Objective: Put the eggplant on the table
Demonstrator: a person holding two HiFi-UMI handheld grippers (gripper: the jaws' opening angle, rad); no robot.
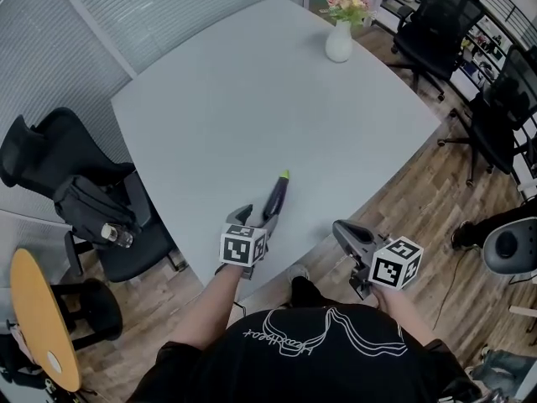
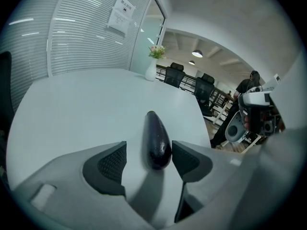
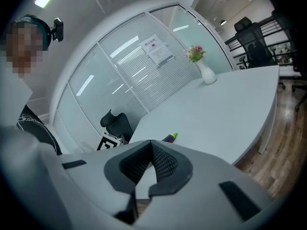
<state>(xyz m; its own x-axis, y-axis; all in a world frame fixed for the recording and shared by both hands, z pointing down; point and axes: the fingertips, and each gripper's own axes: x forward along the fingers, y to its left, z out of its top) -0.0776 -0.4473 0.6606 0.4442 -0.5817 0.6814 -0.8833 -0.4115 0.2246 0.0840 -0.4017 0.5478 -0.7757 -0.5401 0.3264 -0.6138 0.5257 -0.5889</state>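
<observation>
On smooth grey table (image 1: 252, 99), glossy tapered eggplant (image 2: 156, 138) between parted jaws of left gripper (image 2: 148, 150), right gripper (image 3: 151, 145) jaws together

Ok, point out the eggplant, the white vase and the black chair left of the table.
eggplant (image 2: 156, 138): left gripper view, middle of its purple body.
white vase (image 1: 339, 44): head view, its belly.
black chair (image 1: 38, 151): head view, its backrest.
</observation>
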